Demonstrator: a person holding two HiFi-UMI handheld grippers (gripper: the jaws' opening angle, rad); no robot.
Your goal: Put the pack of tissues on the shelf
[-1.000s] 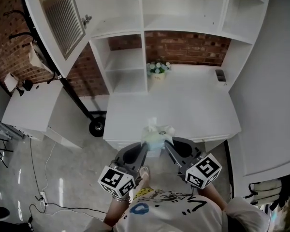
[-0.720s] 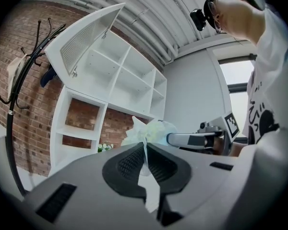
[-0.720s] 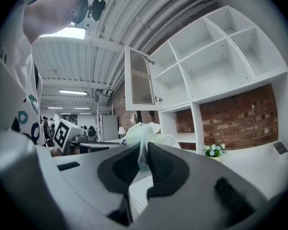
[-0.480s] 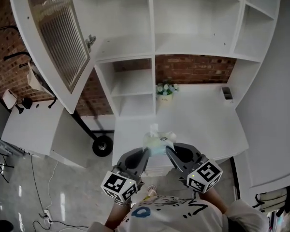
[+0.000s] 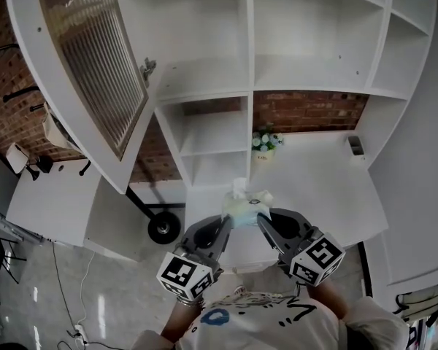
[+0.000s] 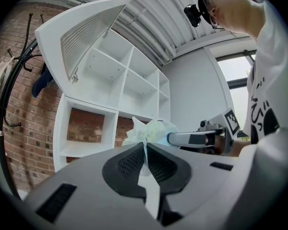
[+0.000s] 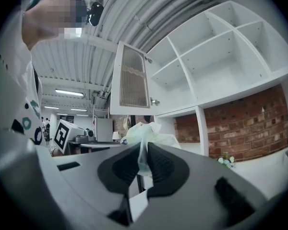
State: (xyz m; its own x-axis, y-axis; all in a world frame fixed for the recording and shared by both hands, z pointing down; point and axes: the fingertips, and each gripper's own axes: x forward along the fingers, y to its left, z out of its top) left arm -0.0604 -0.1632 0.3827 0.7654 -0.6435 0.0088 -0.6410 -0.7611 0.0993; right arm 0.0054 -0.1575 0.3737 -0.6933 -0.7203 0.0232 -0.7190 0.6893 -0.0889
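Note:
A pale green pack of tissues with white tissue poking from its top hangs between both grippers, above the front of the white desk. My left gripper is shut on the wrapper's left edge, and my right gripper is shut on its right edge. In the left gripper view the pack rises just past the closed jaws, with the right gripper behind it. In the right gripper view the pack bulges above the jaws. The white shelf unit stands straight ahead.
A cabinet door with a ribbed panel hangs open at the upper left. A small flower pot and a dark object stand at the back of the desk. A wheeled rack and a coat stand sit left of the desk.
Both grippers have carried the tissue pack forward and a little up towards the shelf unit, which now fills more of the head view. Both grips are unchanged.

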